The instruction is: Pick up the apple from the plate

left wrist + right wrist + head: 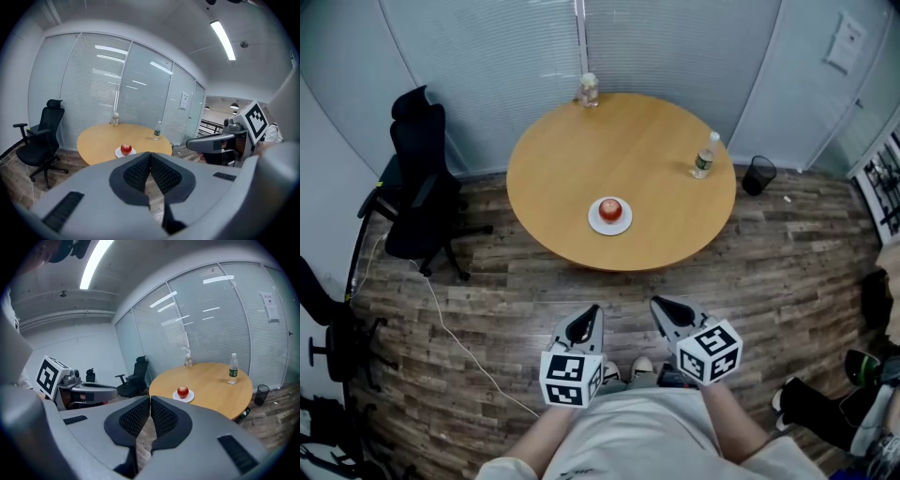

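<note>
The apple point(610, 208) sits on a small white plate point(596, 226) on the near half of the round wooden table point(572, 141), just above the middle of the head view. Both grippers hang well short of the table's near edge, over the plank floor in the lower middle of that frame. The apple lies ahead of them and between their two lines.

The left gripper point(592, 310) points almost straight up the frame at the plate. The right gripper point(660, 304) stands a little further off to the right. In the left gripper view the apple shows just above and left of the jaw tips; in the right gripper view it shows above and right of them. By my reading the left hand has the slightly straighter path, though neither is close.

The apple is round, so it offers no long axis to line up with.

Each gripper's jaws are clenched pad to pad with nothing between them. They would have to part before either could close round the fruit.
</note>
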A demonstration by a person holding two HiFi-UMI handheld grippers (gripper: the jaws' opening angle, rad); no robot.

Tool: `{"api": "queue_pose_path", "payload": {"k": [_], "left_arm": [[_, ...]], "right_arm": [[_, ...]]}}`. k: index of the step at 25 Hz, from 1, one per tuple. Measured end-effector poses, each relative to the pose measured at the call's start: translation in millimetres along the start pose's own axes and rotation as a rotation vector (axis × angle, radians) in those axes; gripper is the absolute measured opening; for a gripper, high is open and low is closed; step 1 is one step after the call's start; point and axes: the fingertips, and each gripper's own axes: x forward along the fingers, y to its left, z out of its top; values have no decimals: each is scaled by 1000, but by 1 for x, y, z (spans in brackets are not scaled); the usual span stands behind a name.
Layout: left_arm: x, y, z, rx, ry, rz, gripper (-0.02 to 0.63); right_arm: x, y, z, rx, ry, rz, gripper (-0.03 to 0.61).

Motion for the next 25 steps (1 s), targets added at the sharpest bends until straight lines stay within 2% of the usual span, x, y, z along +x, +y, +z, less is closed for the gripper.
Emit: {"api": "queue_pose_path", "payload": {"k": [11,19,25], "left_arm": [[9,4,-3,-2,18,-49,3],[58,20,10,-11,34,-35,3],[109,44,46,-9,22,3,3]], "right_arm": [[6,-7,-3,22,-3,-45,31],[39,-50,9,52,9,-36,31],[82,-94,47,35,1,-4,32]]}}
